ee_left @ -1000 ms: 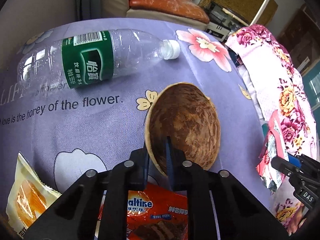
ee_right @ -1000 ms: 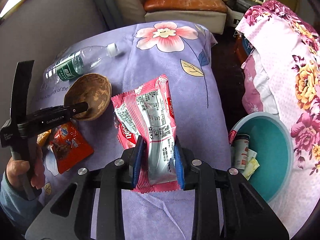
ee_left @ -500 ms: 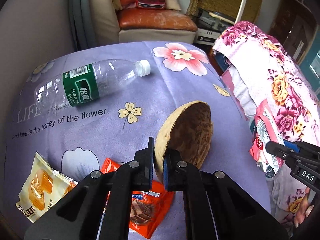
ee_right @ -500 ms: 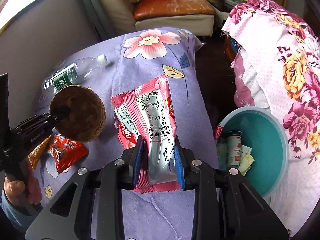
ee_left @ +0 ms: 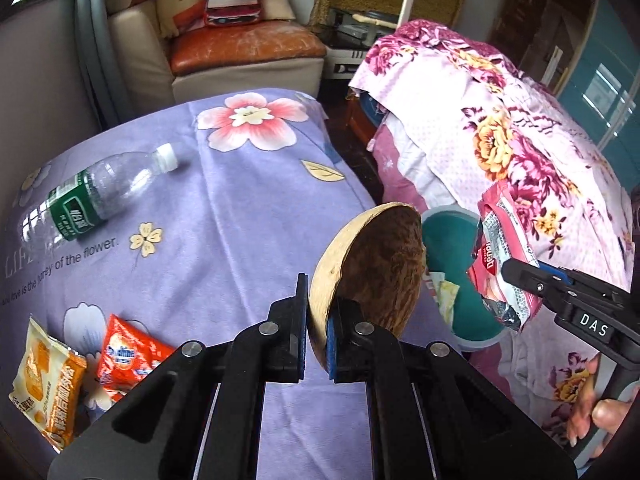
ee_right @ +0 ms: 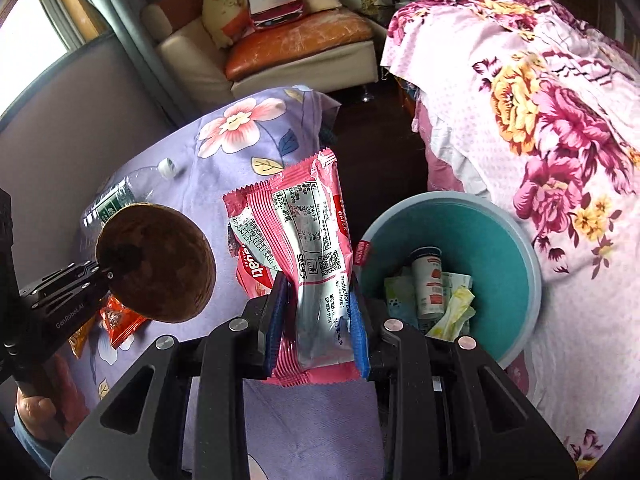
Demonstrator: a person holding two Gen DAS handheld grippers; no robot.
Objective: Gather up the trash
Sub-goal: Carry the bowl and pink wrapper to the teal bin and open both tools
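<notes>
My left gripper is shut on the rim of a brown coconut shell half and holds it in the air above the purple table's right edge. It also shows in the right wrist view. My right gripper is shut on a pink wafer wrapper, held in the air left of a teal trash bin. The wrapper and bin also show in the left wrist view. The bin holds a small can and papers.
On the purple flowered cloth lie a clear plastic bottle with green label, an orange-red snack packet and a yellow snack packet. A pink floral bedspread is on the right, a sofa behind.
Both grippers have risen and moved right toward the bin. The coconut shell has left the table and now hangs near its right edge. The wrapper is now beside the bin.
</notes>
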